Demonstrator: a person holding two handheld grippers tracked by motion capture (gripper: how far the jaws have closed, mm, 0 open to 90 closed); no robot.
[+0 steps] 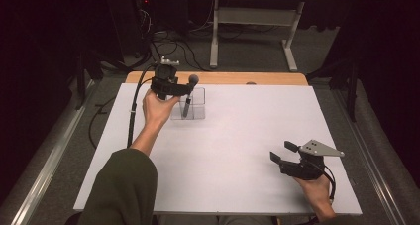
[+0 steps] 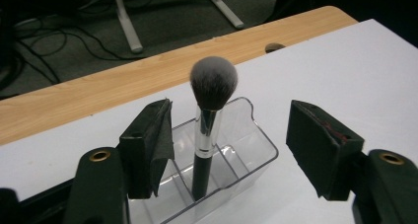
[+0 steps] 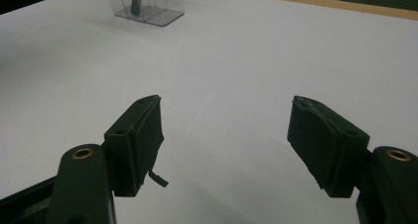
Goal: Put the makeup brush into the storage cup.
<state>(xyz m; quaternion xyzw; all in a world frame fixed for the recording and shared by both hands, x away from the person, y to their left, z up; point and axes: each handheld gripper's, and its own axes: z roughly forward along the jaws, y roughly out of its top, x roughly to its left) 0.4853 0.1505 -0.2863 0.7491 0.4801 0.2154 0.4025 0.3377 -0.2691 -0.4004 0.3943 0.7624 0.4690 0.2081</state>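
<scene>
Both tongs gape empty; left tongs (image 2: 229,150) straddle brush (image 2: 212,105) standing in organizer (image 2: 246,150).

Both tongs gape: left tongs (image 1: 184,89) raised, right tongs (image 1: 284,152) low.

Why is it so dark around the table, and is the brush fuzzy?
High view: the white table is lit, the floor behind dim. Left gripper view: the brush is sharp, its clear holder glints. Right gripper view: the tongs look soft, with faint shadows.
</scene>
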